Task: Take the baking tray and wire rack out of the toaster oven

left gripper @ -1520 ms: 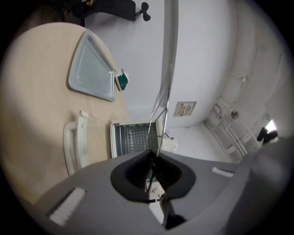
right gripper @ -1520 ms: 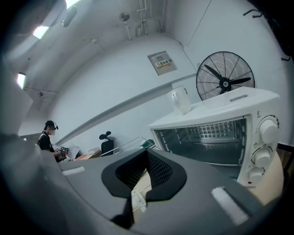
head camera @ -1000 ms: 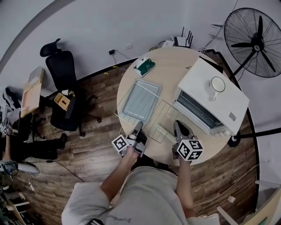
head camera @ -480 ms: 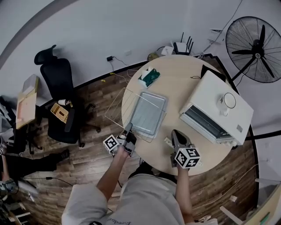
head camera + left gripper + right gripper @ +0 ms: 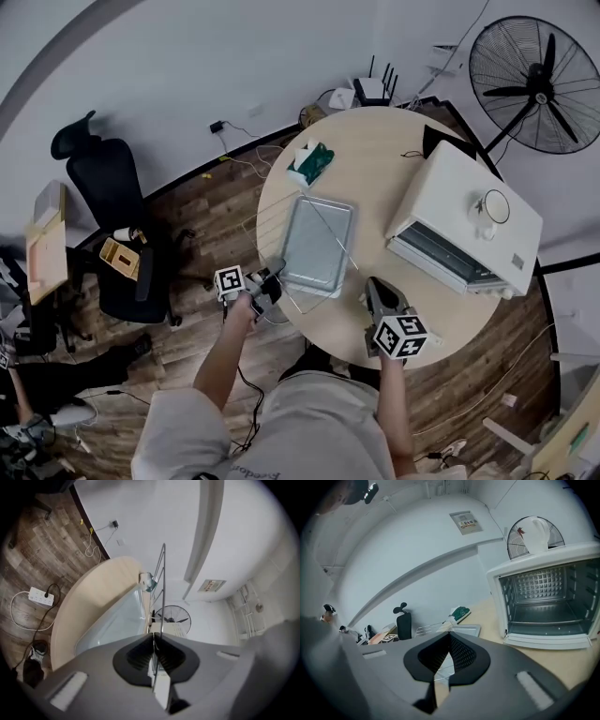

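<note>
Pads (image 5: 140, 657) of the left gripper (image 5: 153, 638) are pinched tight on a single thin wire of the wire rack (image 5: 162, 588), and the rack stands up on edge, rising straight away from the fingertips. Just beyond and below them lies the baking tray (image 5: 117, 625), flat on the round table (image 5: 375, 159), well apart from the toaster oven (image 5: 548, 602), whose door hangs open on an empty cavity. Over at the right gripper (image 5: 450, 633) the jaws are together with nothing between them, the oven ahead and off to their right. So both pieces look to be out, and the rack only needs setting down. Here's the danger: one wire is a slim hold, and a rack on edge could pivot in the pads and clatter onto the tray. The fingertips also sit at the table's near rim, so letting go with too much rack overhanging could tip it to the floor.
</note>
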Motion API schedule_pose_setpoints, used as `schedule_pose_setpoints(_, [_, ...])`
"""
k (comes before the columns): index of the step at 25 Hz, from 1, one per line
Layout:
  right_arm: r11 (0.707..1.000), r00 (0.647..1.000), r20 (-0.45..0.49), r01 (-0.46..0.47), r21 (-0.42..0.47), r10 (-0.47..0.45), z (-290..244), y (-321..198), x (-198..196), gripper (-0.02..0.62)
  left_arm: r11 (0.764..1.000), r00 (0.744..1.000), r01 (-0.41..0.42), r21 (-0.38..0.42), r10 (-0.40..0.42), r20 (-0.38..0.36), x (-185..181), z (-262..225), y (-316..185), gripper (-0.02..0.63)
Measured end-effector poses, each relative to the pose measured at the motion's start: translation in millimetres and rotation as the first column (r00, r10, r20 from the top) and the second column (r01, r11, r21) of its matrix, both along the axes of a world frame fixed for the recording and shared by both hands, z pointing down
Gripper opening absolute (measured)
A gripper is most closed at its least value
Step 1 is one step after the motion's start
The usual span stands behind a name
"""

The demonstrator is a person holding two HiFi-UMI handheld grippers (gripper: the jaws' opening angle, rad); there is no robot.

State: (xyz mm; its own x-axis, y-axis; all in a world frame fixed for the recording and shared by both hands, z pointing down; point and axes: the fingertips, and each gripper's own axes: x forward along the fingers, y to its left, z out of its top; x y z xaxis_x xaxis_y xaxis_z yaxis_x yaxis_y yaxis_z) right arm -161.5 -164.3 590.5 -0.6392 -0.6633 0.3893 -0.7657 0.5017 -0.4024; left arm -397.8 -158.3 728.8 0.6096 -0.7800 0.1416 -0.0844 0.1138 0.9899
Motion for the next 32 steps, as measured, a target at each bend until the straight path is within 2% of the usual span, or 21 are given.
schedule_pose_setpoints(7, [0.999, 0.999, -0.018, -0.035, 0.001, 0.035, 2.1, -3.0, 10.7, 0.0, 0.995, 0.996, -0.091, -0.044, 0.09, -0.028, 14.7, 13.1, -7.4, 0.058])
schedule_pose_setpoints(11, [0.999, 0.999, -0.022, -0.041, 0.001, 0.041, 1.4, -1.8, 12.4, 0.0, 0.985, 0.989, -0.146, -0.092, 0.146, -0.012, 17.4, 22.0, -7.5, 0.058])
schedule_pose_setpoints(13, [0.999, 0.999, -0.025, -0.041, 0.002, 0.041, 0.7, -0.4, 12.0, 0.0, 0.977, 0.982, -0.18, -0.116, 0.185, 0.031, 15.0, 27.7, -8.4, 0.058])
schedule_pose_setpoints(15, [0.999, 0.999, -0.026, -0.04, 0.001, 0.04, 1.7, 0.9, 10.1, 0.0, 0.969, 0.967, -0.212, -0.129, 0.227, 0.116, 7.6, 33.4, -12.4, 0.06])
schedule_pose_setpoints(17, [0.999, 0.999, -0.029, -0.038, 0.0, 0.038, 2.7, 2.0, 8.6, 0.0, 0.962, 0.94, -0.232, -0.142, 0.259, 0.22, -1.1, 33.9, -18.1, 0.064])
schedule_pose_setpoints(18, [0.999, 0.999, -0.03, -0.039, 0.0, 0.039, 2.5, 2.5, 8.3, 0.0, 0.957, 0.917, -0.245, -0.156, 0.281, 0.283, -5.7, 35.0, -20.4, 0.068])
schedule_pose_setpoints(19, [0.999, 0.999, -0.031, -0.041, 0.002, 0.041, 1.8, 3.0, 8.2, 0.0, 0.949, 0.883, -0.262, -0.177, 0.31, 0.353, -10.6, 37.9, -22.2, 0.077])
schedule_pose_setpoints(22, [0.999, 0.998, -0.034, -0.052, 0.007, 0.052, -0.9, 4.9, 9.1, 0.0, 0.924, 0.755, -0.293, -0.245, 0.381, 0.533, -26.1, 49.9, -28.0, 0.142])
schedule_pose_setpoints(24, [0.998, 0.997, -0.038, -0.06, 0.009, 0.06, -1.1, 5.6, 11.9, 0.0, 0.918, 0.687, -0.289, -0.272, 0.397, 0.608, -33.3, 54.7, -34.5, 0.166])
schedule_pose_setpoints(28, [0.997, 0.996, -0.044, -0.082, 0.008, 0.082, 2.4, 7.5, 19.0, -0.001, 0.906, 0.509, -0.292, -0.306, 0.418, 0.752, -41.5, 62.1, -47.5, 0.211])
schedule_pose_setpoints(30, [0.995, 0.994, -0.043, -0.095, 0.007, 0.095, 4.7, 9.3, 22.0, 0.0, 0.907, 0.447, -0.294, -0.302, 0.41, 0.795, -41.4, 61.9, -53.8, 0.217])
schedule_pose_setpoints(32, [0.994, 0.993, -0.042, -0.108, 0.003, 0.109, 6.7, 11.8, 24.4, 0.0, 0.902, 0.406, -0.299, -0.311, 0.415, 0.815, -39.1, 64.2, -56.5, 0.222])
